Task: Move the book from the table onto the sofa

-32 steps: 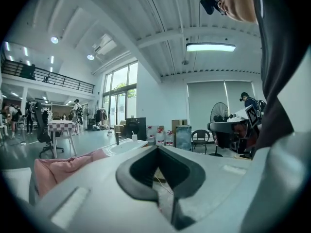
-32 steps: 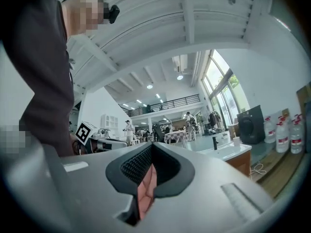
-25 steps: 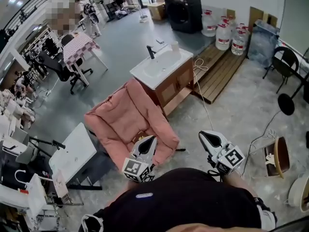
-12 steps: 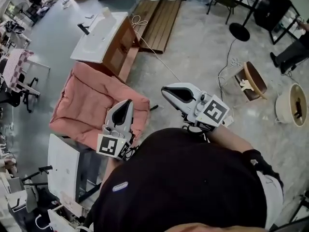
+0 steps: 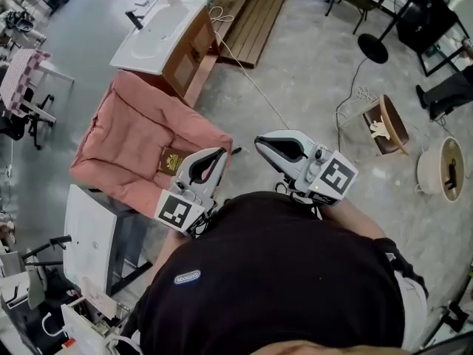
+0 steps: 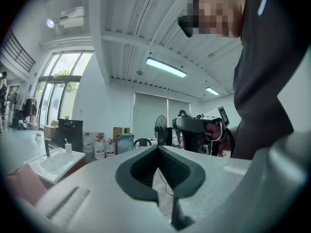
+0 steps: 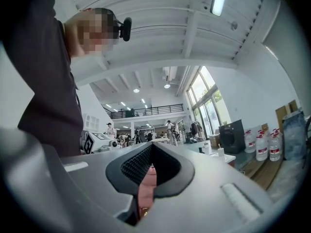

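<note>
The book (image 5: 171, 160), dark brown with a gold emblem, lies flat on the seat of the pink sofa (image 5: 133, 135). My left gripper (image 5: 221, 152) hangs just right of the book, over the sofa's near right corner, apart from it. Its jaws (image 6: 158, 148) meet at the tips with nothing between them. My right gripper (image 5: 259, 140) is over the bare floor right of the sofa, also shut and empty (image 7: 151, 144). Pink sofa fabric shows through the slit below its tips. Each gripper points across at the other.
A white table (image 5: 89, 231) stands at the sofa's near left. Behind the sofa is a wooden cabinet with a white sink (image 5: 159, 35), then a wooden pallet (image 5: 251, 13). A cable (image 5: 255, 87) crosses the concrete floor. Two round baskets (image 5: 386, 124) (image 5: 442, 170) sit at the right.
The head view has swung down and right. Both grippers have lifted off the sofa toward my body. The left one has turned right, and the book now shows on the seat.
</note>
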### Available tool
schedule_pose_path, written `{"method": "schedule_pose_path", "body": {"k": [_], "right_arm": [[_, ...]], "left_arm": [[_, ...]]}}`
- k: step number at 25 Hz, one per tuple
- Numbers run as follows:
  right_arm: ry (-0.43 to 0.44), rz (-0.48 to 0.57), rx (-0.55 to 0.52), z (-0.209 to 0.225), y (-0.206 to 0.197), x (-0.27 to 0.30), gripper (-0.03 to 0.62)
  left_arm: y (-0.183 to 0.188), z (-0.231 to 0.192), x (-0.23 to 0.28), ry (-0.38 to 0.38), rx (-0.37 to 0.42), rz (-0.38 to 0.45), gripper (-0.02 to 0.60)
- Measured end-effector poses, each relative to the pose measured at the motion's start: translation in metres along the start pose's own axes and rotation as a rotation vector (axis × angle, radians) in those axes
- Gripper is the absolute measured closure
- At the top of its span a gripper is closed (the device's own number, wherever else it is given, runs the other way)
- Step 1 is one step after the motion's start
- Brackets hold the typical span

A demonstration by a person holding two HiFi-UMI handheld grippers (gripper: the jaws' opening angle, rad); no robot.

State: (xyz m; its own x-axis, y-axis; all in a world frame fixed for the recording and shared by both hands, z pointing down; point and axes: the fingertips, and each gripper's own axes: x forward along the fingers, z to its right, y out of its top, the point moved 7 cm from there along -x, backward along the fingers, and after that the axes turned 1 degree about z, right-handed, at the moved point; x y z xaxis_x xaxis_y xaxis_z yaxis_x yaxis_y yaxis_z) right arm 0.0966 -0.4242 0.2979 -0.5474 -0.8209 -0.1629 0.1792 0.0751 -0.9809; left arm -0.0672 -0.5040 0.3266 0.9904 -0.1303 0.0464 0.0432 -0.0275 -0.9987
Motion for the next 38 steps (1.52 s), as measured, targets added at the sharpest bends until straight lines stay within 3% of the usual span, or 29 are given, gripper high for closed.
{"method": "schedule_pose_path", "body": {"k": [6, 10, 12, 21, 38], "right_arm": [[-0.008, -0.041, 0.053, 0.005, -0.015, 0.013, 0.563], [-0.008, -0.004, 0.088, 0.010, -0.014, 0.021, 0.565], [0.000, 0.013, 0.095, 0.007, -0.012, 0.024, 0.565], [0.036, -0.035, -0.008, 0.000, -0.011, 0.037, 0.565], [-0.014, -0.041, -0.001, -0.002, -0.016, 0.024, 0.565]], "left_arm": [[-0.005, -0.009, -0.009, 0.017, -0.003, -0.025, 0.578], [-0.002, -0.014, -0.018, 0.018, 0.008, 0.013, 0.578], [-0.004, -0.012, -0.022, 0.027, -0.007, -0.006, 0.578], [0.000, -0.016, -0.023, 0.029, 0.026, -0.011, 0.578], [-0.008, -0.011, -0.017, 0.006, -0.003, -0.030, 0.578]]}}
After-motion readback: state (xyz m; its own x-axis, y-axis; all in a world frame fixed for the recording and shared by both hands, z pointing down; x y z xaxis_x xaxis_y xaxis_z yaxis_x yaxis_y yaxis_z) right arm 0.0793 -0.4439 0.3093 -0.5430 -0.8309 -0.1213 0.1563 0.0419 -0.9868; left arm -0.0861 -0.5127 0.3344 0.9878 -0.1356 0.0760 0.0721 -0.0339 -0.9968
